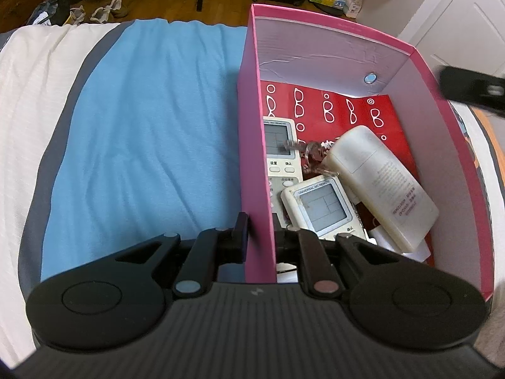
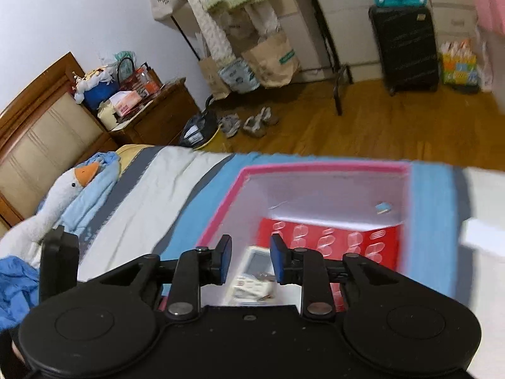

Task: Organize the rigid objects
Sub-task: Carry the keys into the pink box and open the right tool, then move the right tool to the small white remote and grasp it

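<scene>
A pink box (image 1: 252,145) stands open on the bed, and my left gripper (image 1: 260,237) is shut on its left wall, one finger outside and one inside. Inside lie two white AC remotes (image 1: 318,208) (image 1: 279,145), a white bottle (image 1: 382,186) on its side, a clear plastic piece (image 1: 311,151) and a red booklet (image 1: 331,110) printed with glasses. My right gripper (image 2: 251,259) hovers open above the box (image 2: 315,168), nothing between its fingers; a remote (image 2: 252,271) shows below the gap. It appears blurred at the box's right rim in the left wrist view (image 1: 473,91).
The box sits on a blue cloth (image 1: 142,132) over a white and grey striped bedcover (image 2: 164,183). A plush goose (image 2: 60,195) lies near the headboard. Beyond the bed's edge are a wooden floor, shoes (image 2: 249,123), a nightstand (image 2: 157,117) and a black suitcase (image 2: 407,47).
</scene>
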